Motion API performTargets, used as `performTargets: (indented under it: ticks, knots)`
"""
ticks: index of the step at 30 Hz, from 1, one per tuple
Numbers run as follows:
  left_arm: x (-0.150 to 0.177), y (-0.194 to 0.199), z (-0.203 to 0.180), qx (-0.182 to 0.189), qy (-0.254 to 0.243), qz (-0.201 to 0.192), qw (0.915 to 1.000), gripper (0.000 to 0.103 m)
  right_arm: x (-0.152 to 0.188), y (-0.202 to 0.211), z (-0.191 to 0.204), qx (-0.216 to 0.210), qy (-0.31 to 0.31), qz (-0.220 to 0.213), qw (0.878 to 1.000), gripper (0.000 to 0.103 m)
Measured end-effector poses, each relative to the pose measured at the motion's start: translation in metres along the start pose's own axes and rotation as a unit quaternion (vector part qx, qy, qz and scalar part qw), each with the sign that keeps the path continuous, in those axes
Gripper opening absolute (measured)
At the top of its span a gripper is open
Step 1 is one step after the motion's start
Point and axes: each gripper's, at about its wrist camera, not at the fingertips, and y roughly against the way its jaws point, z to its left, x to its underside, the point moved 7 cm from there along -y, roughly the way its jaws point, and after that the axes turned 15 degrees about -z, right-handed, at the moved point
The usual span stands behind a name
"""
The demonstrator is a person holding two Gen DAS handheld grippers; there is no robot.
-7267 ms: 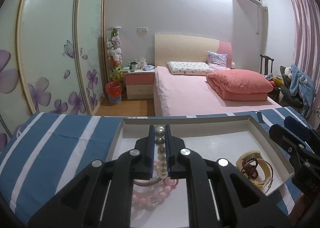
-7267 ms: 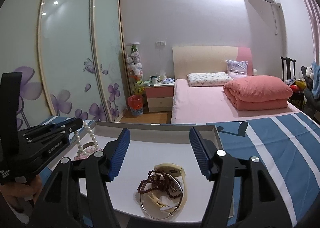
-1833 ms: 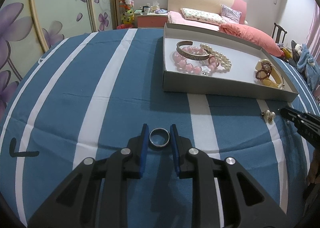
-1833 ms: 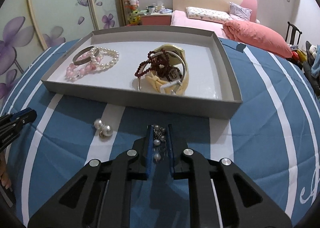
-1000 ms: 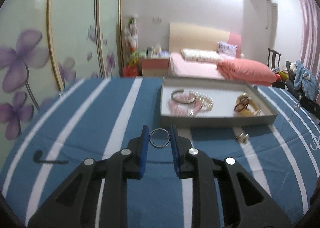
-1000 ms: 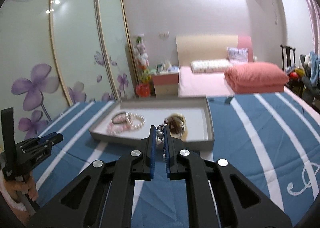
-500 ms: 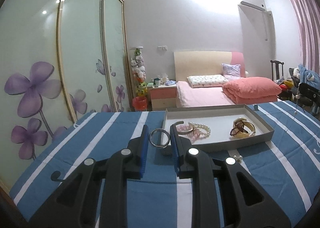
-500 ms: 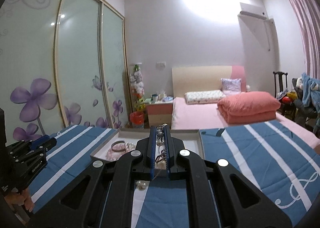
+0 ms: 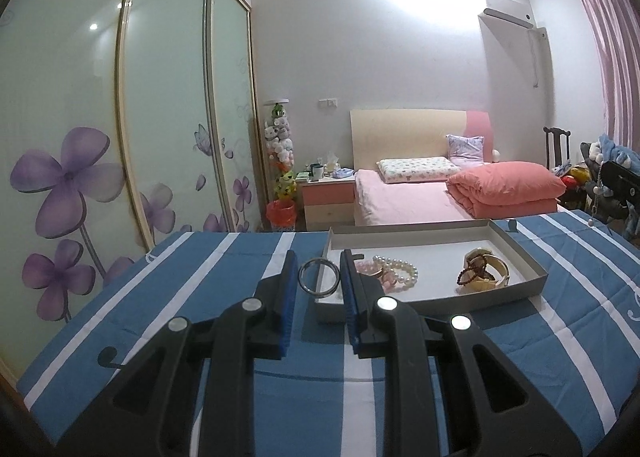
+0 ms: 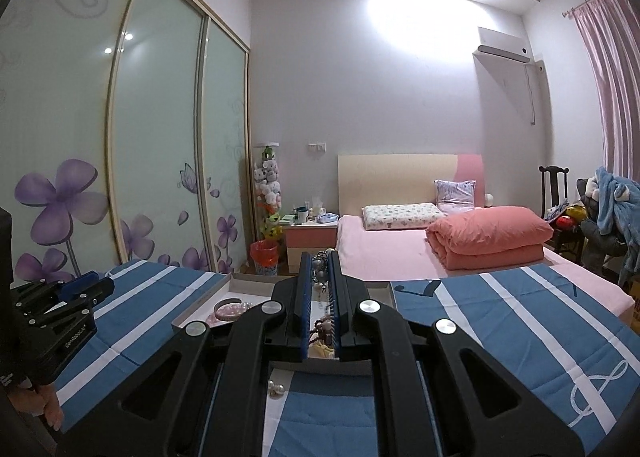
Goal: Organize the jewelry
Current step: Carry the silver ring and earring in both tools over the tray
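My left gripper (image 9: 319, 277) is shut on a silver ring-shaped bangle (image 9: 319, 277) and holds it in the air in front of the near left corner of the grey tray (image 9: 532, 285). In the tray lie a pink bead bracelet and pearl bracelet (image 9: 394, 269) and a yellow watch with dark red beads (image 9: 484, 271). My right gripper (image 10: 320, 263) is shut on a beaded pearl earring (image 10: 320, 269), raised over the tray (image 10: 208, 307). A pearl earring pair (image 10: 275, 388) lies on the cloth in front of the tray.
The tray sits on a blue and white striped cloth (image 9: 200, 297). Behind are a pink bed (image 9: 420, 197), a nightstand (image 9: 328, 197) and sliding wardrobe doors (image 9: 160, 137). The left gripper shows at the left of the right wrist view (image 10: 60, 305).
Both grippers have lifted their pieces off the cloth and risen, tilting up toward the room. The left has come closer to the tray's near left corner; the right is over the tray.
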Motion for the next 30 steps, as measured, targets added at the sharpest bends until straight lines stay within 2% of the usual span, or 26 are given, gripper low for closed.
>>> performTargets:
  ticks: [18, 30]
  knots:
    - [-0.01, -0.021, -0.012, 0.014, 0.006, -0.002, 0.9999, 0.022, 0.0, -0.008, 0.005, -0.001, 0.004, -0.004, 1.0, 0.009]
    - [-0.013, -0.047, -0.016, 0.026, 0.015, 0.004, 0.9995, 0.022, 0.003, -0.037, 0.0, 0.002, 0.004, 0.001, 1.0, 0.009]
